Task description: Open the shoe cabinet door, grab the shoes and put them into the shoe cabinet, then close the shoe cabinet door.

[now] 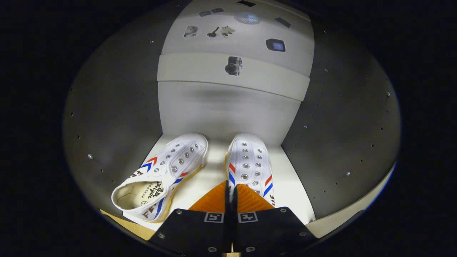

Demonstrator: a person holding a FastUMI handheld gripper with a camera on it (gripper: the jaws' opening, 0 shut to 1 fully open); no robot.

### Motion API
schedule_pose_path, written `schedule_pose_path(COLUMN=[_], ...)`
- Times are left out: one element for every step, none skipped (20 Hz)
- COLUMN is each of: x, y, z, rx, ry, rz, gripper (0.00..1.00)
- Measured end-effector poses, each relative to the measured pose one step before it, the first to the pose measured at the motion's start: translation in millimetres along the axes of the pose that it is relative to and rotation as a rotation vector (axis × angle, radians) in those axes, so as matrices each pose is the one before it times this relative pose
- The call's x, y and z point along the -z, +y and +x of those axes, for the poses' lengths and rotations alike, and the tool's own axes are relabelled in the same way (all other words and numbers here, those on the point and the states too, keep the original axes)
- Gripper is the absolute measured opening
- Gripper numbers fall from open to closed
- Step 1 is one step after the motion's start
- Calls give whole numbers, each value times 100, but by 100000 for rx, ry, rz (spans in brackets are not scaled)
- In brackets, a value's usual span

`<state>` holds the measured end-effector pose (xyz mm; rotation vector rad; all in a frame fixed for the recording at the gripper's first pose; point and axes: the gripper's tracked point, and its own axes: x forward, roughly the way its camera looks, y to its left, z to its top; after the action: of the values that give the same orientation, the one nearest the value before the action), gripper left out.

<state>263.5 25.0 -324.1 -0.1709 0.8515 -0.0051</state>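
Setting: looking into the open shoe cabinet (117, 117), grey side walls left and right, pale back panel (228, 110) beyond, white shelf (289, 185) underneath
Left shoe (160, 175): lying on the shelf, angled toward the left wall, opening facing the camera, toe pointing inward
Right shoe (250, 164): lying straight on the shelf, toe toward the back panel, heel end at the fingers
Gripper (231, 200): reaching low into the cabinet, pointing along the shelf toward the back panel
Fingers: pressed close together with only a thin slit between them, seemingly pinching the heel edge of the right shoe; grasp hidden behind the fingers, so not certain
Pose: held level and centred between the side walls, tilted slightly down toward the shelf
Step in hand, judged: setting the second shoe beside the first, both already inside
Doing it well: lowering the heel fully onto the shelf before releasing; spreading the fingers only enough to free the heel edge; backing straight out without dragging the shoe; keeping clear of the left shoe and both walls
Remaining, judged: releasing, withdrawing, closing the door
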Motion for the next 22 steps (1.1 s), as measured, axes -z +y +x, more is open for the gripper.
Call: schedule_pose_path(x=[22,147,-66,-107,-188,109,-38,52,171,-133,-304,-431,-361,-382,-218,-166,-87,-110,-282,38,18,-175], y=[217,158,64,-13,-10,-197,-319,-19,-118,-191,-221,-187,-269,-172,-272,-117,-23,8,55,68,33,-269], z=[387,365,58,296,-83,-28,-251,-413,-582,-720,-880,-984,-1164,-1284,-1347,-1328,-1555,-1679,-1691,-1693,-1551,-1635], rx=[-270,286,1273,1126,1012,1591,872,-335,-645,-889,-641,-756,-635,-835,-402,-1192,-1789,-1838,-1905,-1633,-1522,-739], ry=[391,787,-164,-1043,-1314,-464,-511,403,534,-469,-1301,-2307,-1918,-2328,-1806,-1748,-1808,-2065,-2689,-2132,-1574,-1609], rz=[213,310,321,-1069,-1450,-2202,-1586,-578,321,678,579,527,545,1068,1276,1061,395,200,428,919,1364,1504], gripper=[0,0,1,1,4,7,13,17,24,28,35,37,44,47,54,56,62,64,70,72,76,78])
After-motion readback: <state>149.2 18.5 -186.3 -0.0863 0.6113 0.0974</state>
